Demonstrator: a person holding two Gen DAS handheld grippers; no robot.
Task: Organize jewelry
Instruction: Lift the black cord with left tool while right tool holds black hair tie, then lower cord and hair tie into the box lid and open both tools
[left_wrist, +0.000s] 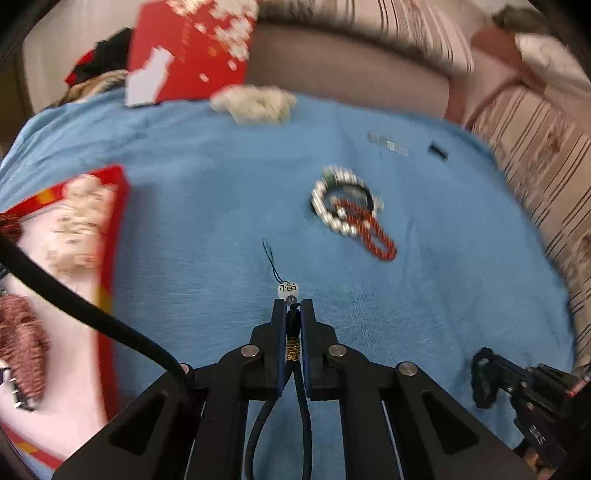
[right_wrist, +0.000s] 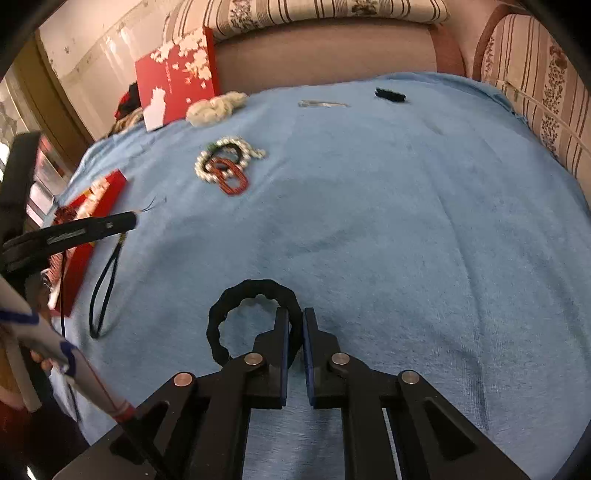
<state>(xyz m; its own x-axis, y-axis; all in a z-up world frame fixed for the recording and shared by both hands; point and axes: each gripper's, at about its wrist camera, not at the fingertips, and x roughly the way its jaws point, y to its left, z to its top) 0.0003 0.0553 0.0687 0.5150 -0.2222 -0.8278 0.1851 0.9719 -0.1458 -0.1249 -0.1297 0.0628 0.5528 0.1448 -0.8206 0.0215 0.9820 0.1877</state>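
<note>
My left gripper (left_wrist: 293, 303) is shut on a dark blue cord bracelet (left_wrist: 293, 334) with a white bead charm (left_wrist: 287, 289); its loop hangs down in the right wrist view (right_wrist: 105, 284). My right gripper (right_wrist: 295, 314) is shut on a black scrunchie (right_wrist: 236, 295) just above the blue cloth (right_wrist: 406, 221). A pile of pearl, black and red bead bracelets (left_wrist: 347, 206) lies ahead on the cloth, also in the right wrist view (right_wrist: 227, 166). An open red jewelry box (left_wrist: 74, 236) sits at the left, holding pieces.
A red box lid (right_wrist: 177, 77) leans against the sofa back (right_wrist: 325, 51). A cream scrunchie (right_wrist: 216, 107), a clear hair clip (right_wrist: 323, 104) and a small black hair tie (right_wrist: 389, 95) lie at the far edge. Striped cushions (right_wrist: 535, 85) are at right.
</note>
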